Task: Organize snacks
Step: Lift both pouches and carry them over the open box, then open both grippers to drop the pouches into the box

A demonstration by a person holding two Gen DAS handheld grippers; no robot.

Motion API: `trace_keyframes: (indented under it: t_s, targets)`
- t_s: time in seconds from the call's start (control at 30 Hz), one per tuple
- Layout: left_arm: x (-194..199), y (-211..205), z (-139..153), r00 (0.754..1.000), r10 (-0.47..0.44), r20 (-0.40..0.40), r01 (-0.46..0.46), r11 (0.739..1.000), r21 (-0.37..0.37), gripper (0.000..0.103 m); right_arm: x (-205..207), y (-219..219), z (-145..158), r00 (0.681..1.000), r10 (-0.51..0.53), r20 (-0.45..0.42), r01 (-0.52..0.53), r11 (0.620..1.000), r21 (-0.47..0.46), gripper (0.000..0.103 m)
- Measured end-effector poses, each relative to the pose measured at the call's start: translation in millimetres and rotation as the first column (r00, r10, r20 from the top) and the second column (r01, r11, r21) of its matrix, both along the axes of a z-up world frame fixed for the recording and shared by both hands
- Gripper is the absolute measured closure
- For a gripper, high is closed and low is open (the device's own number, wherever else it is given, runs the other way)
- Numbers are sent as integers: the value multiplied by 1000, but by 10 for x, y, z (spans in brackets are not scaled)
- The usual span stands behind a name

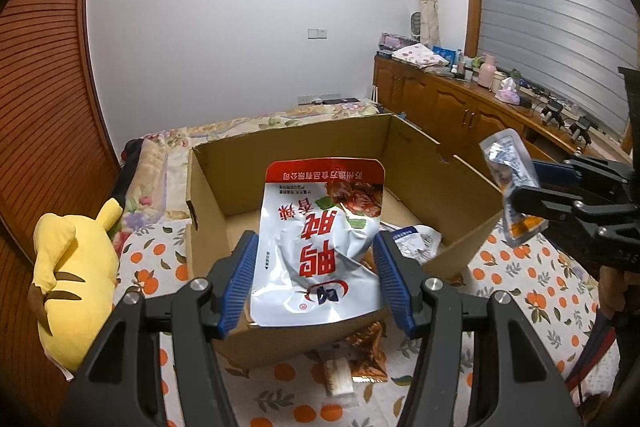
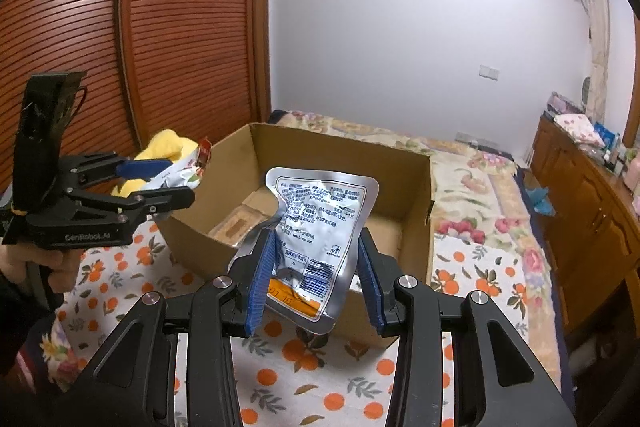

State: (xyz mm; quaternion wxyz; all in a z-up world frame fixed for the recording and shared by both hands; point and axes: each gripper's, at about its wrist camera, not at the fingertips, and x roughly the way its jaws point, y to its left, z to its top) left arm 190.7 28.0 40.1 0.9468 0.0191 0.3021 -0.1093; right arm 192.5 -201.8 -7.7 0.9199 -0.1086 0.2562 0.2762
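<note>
My left gripper [image 1: 316,279] is shut on a white and red snack pouch [image 1: 320,239] with Chinese print, held above the near wall of an open cardboard box [image 1: 288,143]. My right gripper [image 2: 316,275] is shut on a silver snack pouch [image 2: 320,223] with printed text and an orange strip, held above the same box [image 2: 340,143]. Each gripper shows in the other's view: the right one [image 1: 520,187] at the box's right side, the left one [image 2: 176,183] at its left corner. A white packet [image 1: 416,243] and a tan packet [image 2: 240,227] lie inside the box.
The box stands on a bed with an orange-print sheet [image 1: 532,279]. A brown foil snack [image 1: 366,355] and a pale packet [image 1: 338,375] lie in front of the box. A yellow plush toy [image 1: 68,283] sits at the left. A wooden cabinet [image 1: 452,107] runs along the right.
</note>
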Motion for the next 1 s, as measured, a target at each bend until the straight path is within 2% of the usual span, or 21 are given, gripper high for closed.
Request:
trace_keyframes:
  t_s: [0.23,0.77,1.0]
  targets:
    - [172,-33,-8,1000,21,-8,-21,999,26,44,168,31,-34,1000,-10,-18,10,1000,-11,63]
    - [393,-64,-124,997,71,-39,-70,997,11,42,583,125,-194,996,-46,-71,42,998,-55,63]
    - [414,-5,-92,995,96,-30,-96,995,6,33,838,269,-232,994,-62,-90,54,994,-90,62]
